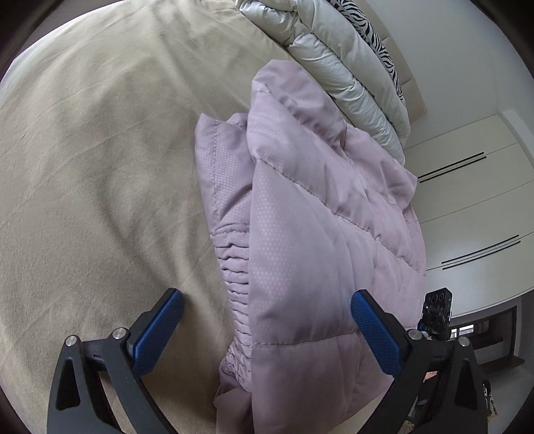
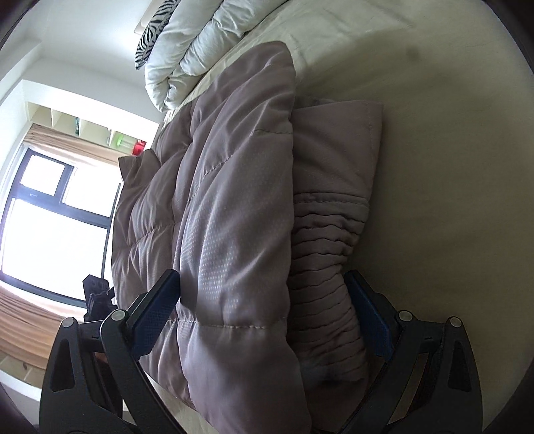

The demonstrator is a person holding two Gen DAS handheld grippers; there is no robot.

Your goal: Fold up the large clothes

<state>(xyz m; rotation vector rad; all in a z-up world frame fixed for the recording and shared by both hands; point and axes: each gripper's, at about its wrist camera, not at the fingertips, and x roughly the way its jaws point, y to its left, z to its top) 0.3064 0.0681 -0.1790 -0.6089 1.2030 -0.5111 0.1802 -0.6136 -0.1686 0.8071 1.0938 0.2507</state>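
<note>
Pink quilted jacket [image 1: 310,233] lies on the bed [image 1: 100,167], folded into a thick bundle, one padded panel lapped over a layer with a ribbed elastic cuff or hem showing on its edge. Same jacket [image 2: 233,217] in the right wrist view, the ribbed part bunched low on its far side from the window [image 2: 50,207].

Left gripper [image 1: 267,330]: jaws spread wide, straddling the near end of the jacket; one blue pad over bare sheet beside it, the other at the padded panel, contact hard to judge from here.

Right gripper [image 2: 263,313]: jaws also spread wide, with the near end of the jacket between them, one pad against the padded side, the other by the ribbed bunch. Not clamped.

Beyond the jacket's far end: rolled white duvet [image 1: 350,73], zebra-print pillow [image 1: 373,30] behind it. Wardrobe [image 1: 474,207] stands off the jacket's side opposite the open sheet. Shelf cubbies [image 2: 83,127] above the window hold small green and red items, too small to identify.
</note>
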